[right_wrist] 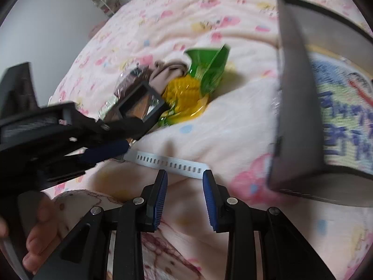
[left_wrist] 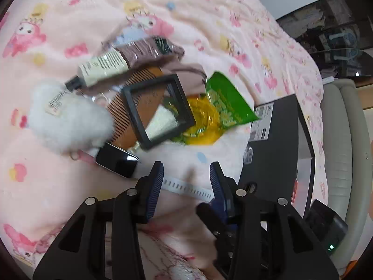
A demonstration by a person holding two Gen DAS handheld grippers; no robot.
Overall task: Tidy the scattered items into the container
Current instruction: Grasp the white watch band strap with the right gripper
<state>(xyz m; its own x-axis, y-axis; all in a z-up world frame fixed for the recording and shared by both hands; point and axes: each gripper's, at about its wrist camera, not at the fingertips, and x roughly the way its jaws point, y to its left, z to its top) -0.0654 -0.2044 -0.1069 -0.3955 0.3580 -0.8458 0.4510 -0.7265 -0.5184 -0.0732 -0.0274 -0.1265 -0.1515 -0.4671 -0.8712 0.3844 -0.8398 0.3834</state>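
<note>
A smartwatch with a dark face (left_wrist: pixel 116 161) and a white perforated strap (left_wrist: pixel 186 189) lies on the pink blanket. My left gripper (left_wrist: pixel 186 172) is open, its fingers either side of the strap. My right gripper (right_wrist: pixel 185 178) is open just before the strap's free end (right_wrist: pixel 172 164). The left gripper (right_wrist: pixel 98 149) shows in the right wrist view near the watch end. Behind lie a black square frame (left_wrist: pixel 158 109), a wooden comb (left_wrist: pixel 130 107), a white fluffy toy (left_wrist: pixel 70 119), a cream tube (left_wrist: pixel 102 68), a green and yellow snack bag (left_wrist: pixel 216 112) and brown folded cloth (left_wrist: pixel 186 74).
A dark grey box (left_wrist: pixel 279 144) stands to the right on the bed; in the right wrist view (right_wrist: pixel 298 98) a patterned fabric lies inside it. A beige padded bed edge (left_wrist: pixel 340 163) runs along the far right. A hand (right_wrist: pixel 39 240) shows at lower left.
</note>
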